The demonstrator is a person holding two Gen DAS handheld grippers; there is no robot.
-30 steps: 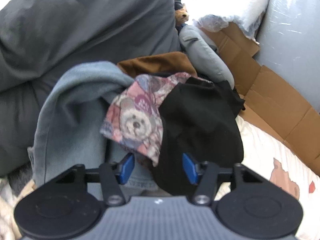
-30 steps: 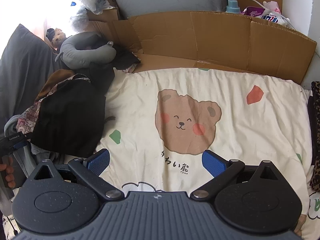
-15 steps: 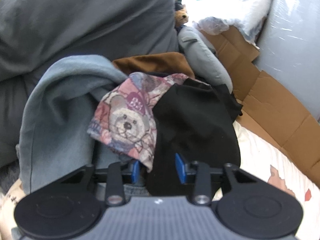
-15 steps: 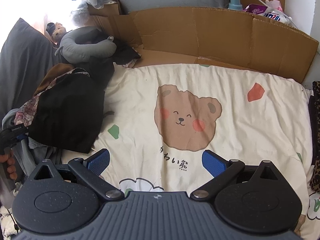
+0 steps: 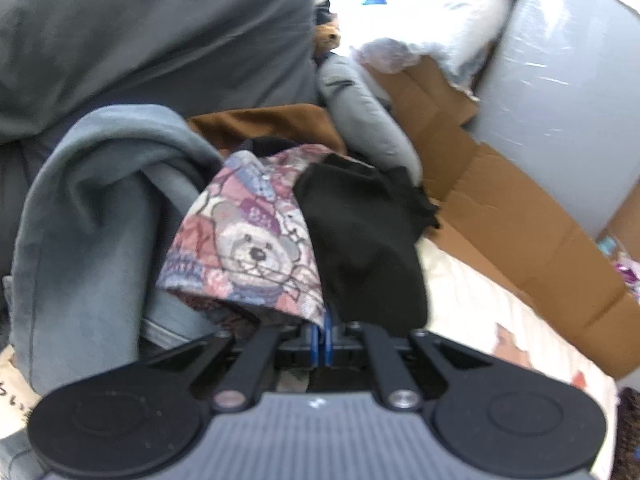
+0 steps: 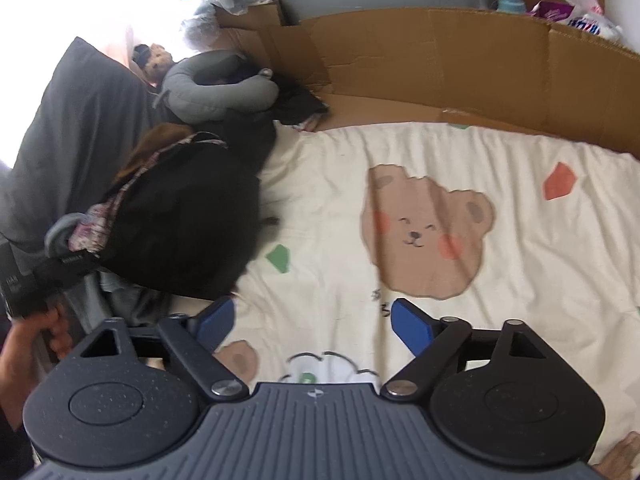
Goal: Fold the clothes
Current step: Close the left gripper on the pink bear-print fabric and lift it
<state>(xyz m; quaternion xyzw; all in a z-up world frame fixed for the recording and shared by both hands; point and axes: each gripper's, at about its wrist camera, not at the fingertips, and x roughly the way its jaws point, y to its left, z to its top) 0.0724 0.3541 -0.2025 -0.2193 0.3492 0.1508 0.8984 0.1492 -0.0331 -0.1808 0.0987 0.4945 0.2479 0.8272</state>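
A pile of clothes lies at the bed's left side: a bear-print garment [image 5: 256, 248], a black garment [image 5: 360, 240] over its right part, a grey-blue fleece [image 5: 92, 208] and a brown piece [image 5: 272, 124]. My left gripper [image 5: 323, 336] has its blue pads pressed together at the lower hem of the bear-print garment, where the black garment also hangs. In the right wrist view the black garment [image 6: 188, 220] tops the pile, and the left gripper [image 6: 52, 272] sits at its near left. My right gripper [image 6: 312, 318] hovers over the cream bear-print sheet [image 6: 520, 280], its jaws closing with nothing between them.
A dark grey duvet [image 5: 140, 40] rises behind the pile. A grey neck pillow [image 6: 216, 88] and a small plush toy [image 6: 158, 58] lie at the head. Flattened cardboard [image 6: 440, 64] lines the far side. A hand [image 6: 36, 336] holds the left gripper.
The left gripper's jaws came together on the hem at the pile's near edge. The right gripper's jaws narrowed a little. Both views shifted slightly.
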